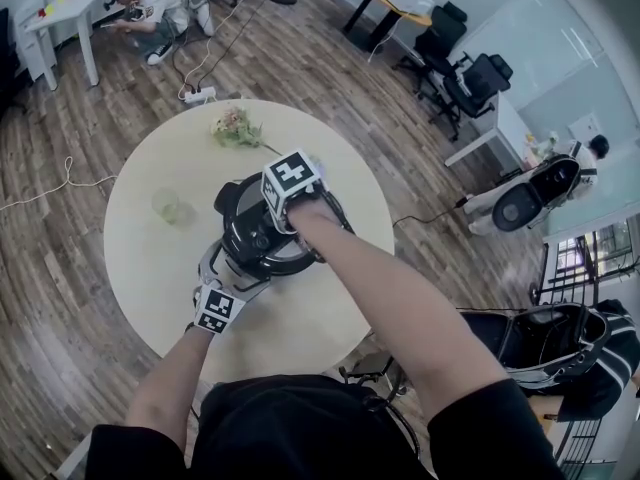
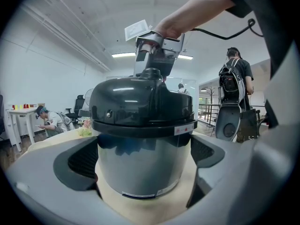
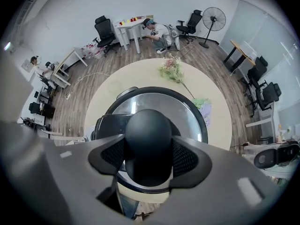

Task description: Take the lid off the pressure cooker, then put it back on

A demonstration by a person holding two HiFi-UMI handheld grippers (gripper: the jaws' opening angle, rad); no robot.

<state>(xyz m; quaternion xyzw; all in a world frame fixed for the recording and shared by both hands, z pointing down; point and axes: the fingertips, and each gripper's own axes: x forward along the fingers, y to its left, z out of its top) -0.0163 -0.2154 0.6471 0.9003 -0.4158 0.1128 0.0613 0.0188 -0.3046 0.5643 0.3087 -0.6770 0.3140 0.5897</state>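
Observation:
The pressure cooker (image 1: 262, 236) stands in the middle of a round beige table (image 1: 340, 173). Its black domed lid (image 2: 140, 102) sits on the shiny steel body (image 2: 143, 165). My right gripper (image 3: 149, 149) points straight down from above, its pads shut on both sides of the lid's round black knob (image 3: 149, 130). In the head view the right gripper (image 1: 285, 213) sits under its marker cube on top of the cooker. My left gripper (image 2: 143, 172) comes in almost level from the near side, and its pads touch the body's two flanks. The head view shows the left gripper (image 1: 232, 268) at the cooker's near-left side.
A clear glass (image 1: 168, 206) stands left of the cooker and a small bunch of flowers (image 1: 236, 128) lies at the table's far edge. A person crouches on the floor (image 1: 150, 8) far left. Office chairs (image 1: 470, 78), cables and another person (image 2: 236, 78) surround the table.

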